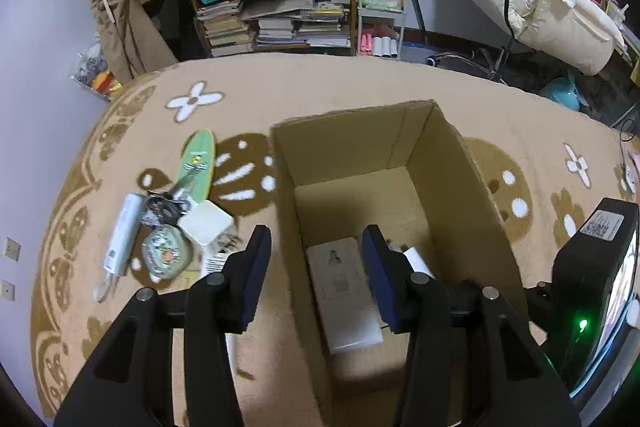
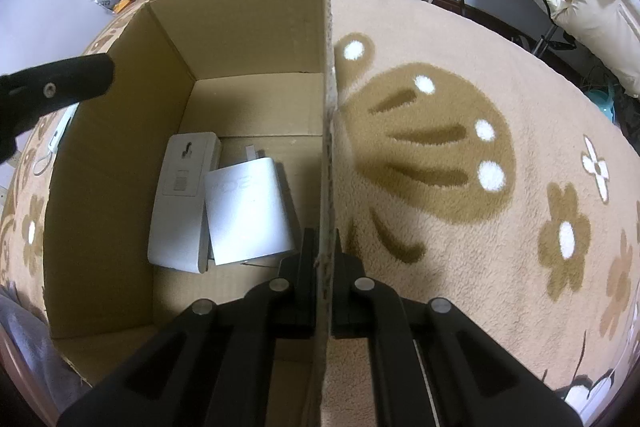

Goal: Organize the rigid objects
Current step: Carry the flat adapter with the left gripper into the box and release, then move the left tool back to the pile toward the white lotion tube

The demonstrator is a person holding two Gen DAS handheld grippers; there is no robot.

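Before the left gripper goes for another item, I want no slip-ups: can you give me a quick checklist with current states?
1. Left gripper open and empty: ok.
2. Right gripper clamped on the right wall of the cardboard box, steadying it: ok.
3. Box has room beside the flat white device and white adapter: ok.
4. Items left on the rug: not ok; white cube charger, white tube, green mini skateboard and others lie in a pile.
5. Pile untangled: cannot tell.

Open cardboard box (image 2: pixel 248 27) upright on rug, two flat white devices (image 2: pixel 180 203) (image 2: pixel 248 211) inside
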